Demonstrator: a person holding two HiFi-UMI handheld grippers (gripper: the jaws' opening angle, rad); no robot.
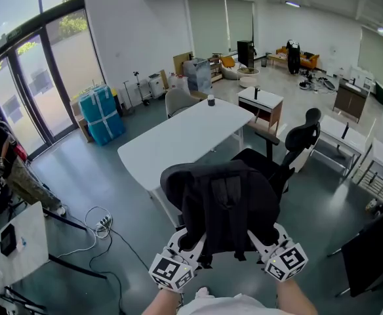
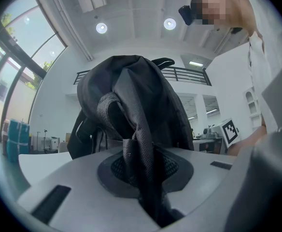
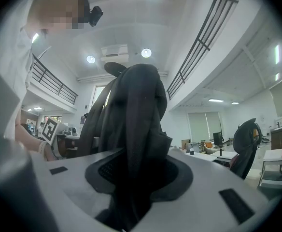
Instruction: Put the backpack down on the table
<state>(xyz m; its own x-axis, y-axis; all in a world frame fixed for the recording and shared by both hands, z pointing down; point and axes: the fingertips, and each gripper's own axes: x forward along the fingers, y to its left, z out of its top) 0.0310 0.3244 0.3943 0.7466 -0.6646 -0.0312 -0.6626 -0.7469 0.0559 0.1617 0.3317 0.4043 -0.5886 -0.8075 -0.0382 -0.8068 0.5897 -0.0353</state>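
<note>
Black backpack (image 1: 225, 202) held aloft, white table (image 1: 178, 138) beyond

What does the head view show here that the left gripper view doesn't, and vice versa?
Head view only: the black office chair beside the long white table, with left gripper and right gripper both under the black fabric backpack. Left gripper view only: its jaws shut on a dark woven strap, and a black balcony railing. Both: that backpack held up, and the blue wrapped bundles by the windows.
</note>
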